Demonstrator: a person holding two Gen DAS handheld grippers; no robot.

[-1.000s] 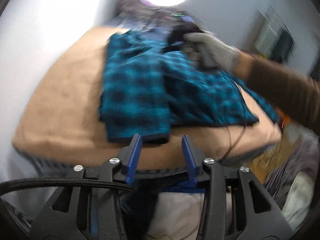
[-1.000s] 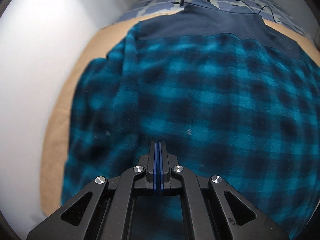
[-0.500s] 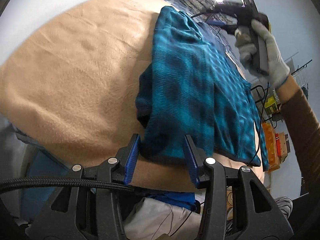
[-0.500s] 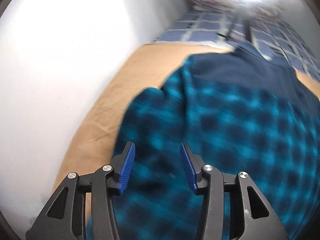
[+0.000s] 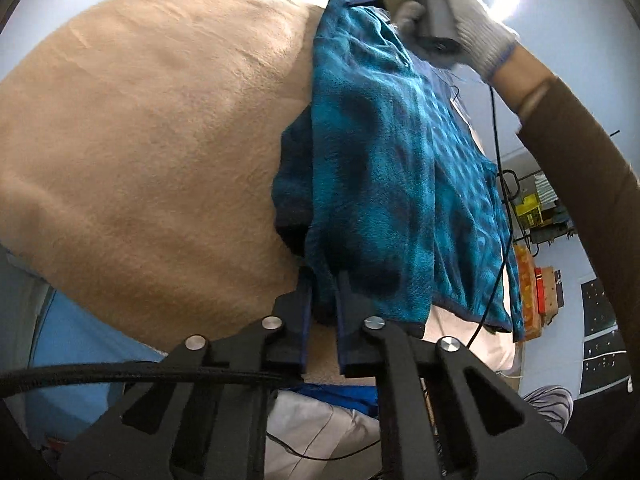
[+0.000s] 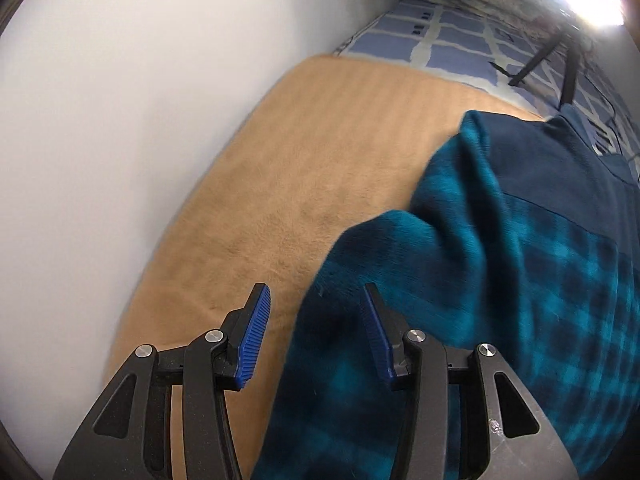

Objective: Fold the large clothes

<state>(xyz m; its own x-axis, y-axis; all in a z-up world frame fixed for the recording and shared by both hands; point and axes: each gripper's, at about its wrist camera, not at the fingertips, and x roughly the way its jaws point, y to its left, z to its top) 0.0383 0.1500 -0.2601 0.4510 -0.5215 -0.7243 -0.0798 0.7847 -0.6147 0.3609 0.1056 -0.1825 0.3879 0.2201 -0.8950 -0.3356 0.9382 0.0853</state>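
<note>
- The teal plaid fleece garment [image 5: 384, 184] is lying on the tan blanket [image 5: 152, 152], partly folded, one side doubled over the middle.
- The left gripper [image 5: 323, 280] is closing w/ its jaws on the garment's near hem corner; fabric is pinched between them.
- The right gripper [image 6: 312, 320] is hovering over the garment's edge, jaws spread, holding nothing.
- A gloved hand [image 5: 452, 20] is gripping the right tool's handle at the far end.
</note>
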